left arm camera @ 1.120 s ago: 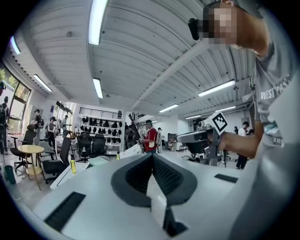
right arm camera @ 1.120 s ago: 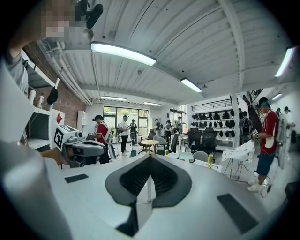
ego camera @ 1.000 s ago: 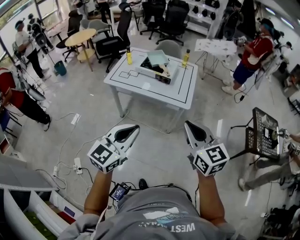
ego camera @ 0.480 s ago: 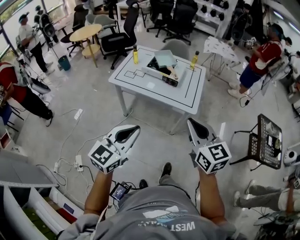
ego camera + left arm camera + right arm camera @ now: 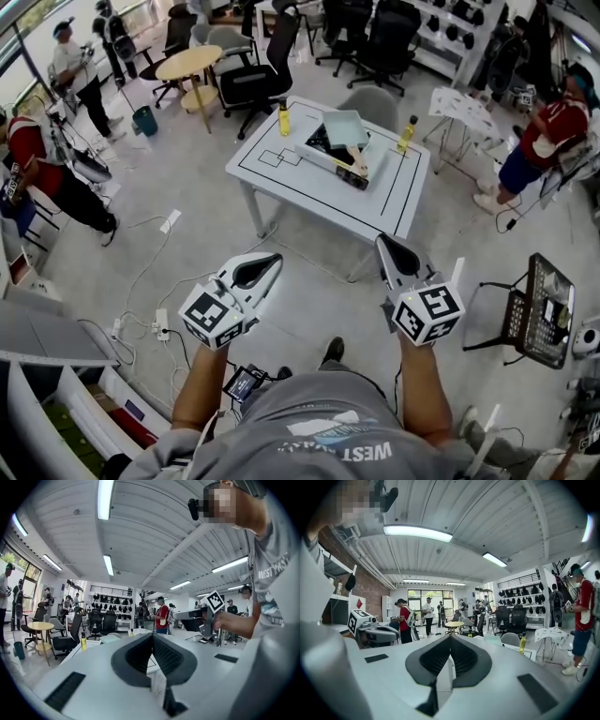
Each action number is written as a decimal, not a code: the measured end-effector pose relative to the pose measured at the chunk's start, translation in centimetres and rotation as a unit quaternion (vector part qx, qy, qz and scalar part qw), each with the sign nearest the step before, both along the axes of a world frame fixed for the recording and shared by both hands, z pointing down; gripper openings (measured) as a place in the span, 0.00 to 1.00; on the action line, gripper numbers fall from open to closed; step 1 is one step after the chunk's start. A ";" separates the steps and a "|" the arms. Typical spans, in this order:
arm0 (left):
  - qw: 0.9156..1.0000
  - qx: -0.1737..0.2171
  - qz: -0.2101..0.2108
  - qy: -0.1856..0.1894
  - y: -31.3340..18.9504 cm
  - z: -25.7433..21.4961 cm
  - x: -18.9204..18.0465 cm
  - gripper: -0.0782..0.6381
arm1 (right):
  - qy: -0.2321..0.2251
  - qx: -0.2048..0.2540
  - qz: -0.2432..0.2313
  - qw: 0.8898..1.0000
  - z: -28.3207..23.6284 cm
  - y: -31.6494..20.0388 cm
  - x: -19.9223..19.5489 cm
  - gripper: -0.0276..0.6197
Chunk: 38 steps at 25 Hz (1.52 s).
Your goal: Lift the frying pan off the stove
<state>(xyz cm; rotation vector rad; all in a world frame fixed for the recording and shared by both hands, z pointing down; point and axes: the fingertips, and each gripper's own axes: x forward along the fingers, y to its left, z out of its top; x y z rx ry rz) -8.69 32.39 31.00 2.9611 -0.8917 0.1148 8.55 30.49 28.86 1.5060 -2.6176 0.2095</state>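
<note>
Ahead of me stands a white table (image 5: 281,173) marked with black lines. On it sits a dark stove box (image 5: 330,148) with a pale blue-green flat piece on top and a wooden handle (image 5: 356,157) sticking out toward me; the pan itself is too small to make out. My left gripper (image 5: 273,257) and right gripper (image 5: 381,241) are held level over the floor, well short of the table. Both are shut with nothing in them, as the left gripper (image 5: 152,635) and right gripper (image 5: 450,636) show in their own views.
A yellow bottle (image 5: 283,119) and a second bottle (image 5: 406,134) flank the stove. Cables and a power strip (image 5: 159,323) lie on the floor at left. A black stand (image 5: 542,302) is at right. Office chairs, a round wooden table (image 5: 190,64) and several people surround the table.
The table has drawn nearer and shifted down and right in the head view as I walk toward it. Both grippers keep their pose and stay shut.
</note>
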 end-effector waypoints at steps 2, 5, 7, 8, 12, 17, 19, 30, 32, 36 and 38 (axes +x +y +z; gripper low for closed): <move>1.000 -0.001 -0.005 -0.001 -1.1 -0.1 0.7 0.10 | 0.000 -0.002 -0.006 1.000 0.0 -1.3 0.6 0.06; 1.000 0.000 -0.015 -0.001 -2.5 -0.2 1.6 0.10 | -0.003 -0.003 -0.016 1.000 0.0 -3.2 1.5 0.06; 1.000 -0.001 -0.026 -0.001 -3.3 0.0 2.0 0.10 | -0.006 -0.002 -0.025 1.000 0.1 -4.5 1.9 0.06; 0.999 -0.001 -0.032 -0.002 -3.8 0.1 2.2 0.10 | -0.007 -0.001 -0.031 1.000 0.1 -5.1 2.1 0.06; 0.999 0.001 -0.053 -0.004 -5.3 0.0 3.1 0.10 | -0.004 0.000 -0.052 0.999 0.0 -7.4 3.1 0.06; 0.997 0.006 -0.080 -0.003 -6.5 -0.1 5.2 0.10 | -0.001 0.007 -0.073 0.997 -0.4 -9.5 5.4 0.06; 0.996 0.007 -0.088 -0.004 -6.8 0.1 6.0 0.10 | -0.001 0.009 -0.078 0.997 -0.2 -10.2 6.3 0.06; 0.997 -0.001 -0.076 -0.010 -11.7 1.3 8.8 0.10 | -0.012 -0.008 -0.046 0.999 2.1 -13.7 10.8 0.06; 0.998 -0.001 -0.061 -0.011 -13.5 1.6 9.4 0.10 | -0.011 -0.010 -0.032 0.999 2.5 -14.7 11.4 0.06; 1.000 0.000 -0.015 -0.012 -17.6 1.9 10.8 0.10 | -0.009 -0.017 0.012 1.000 3.3 -16.9 12.9 0.06; 1.000 0.001 0.003 -0.010 -20.0 1.7 11.1 0.10 | -0.007 -0.018 0.031 0.999 3.1 -18.2 13.3 0.06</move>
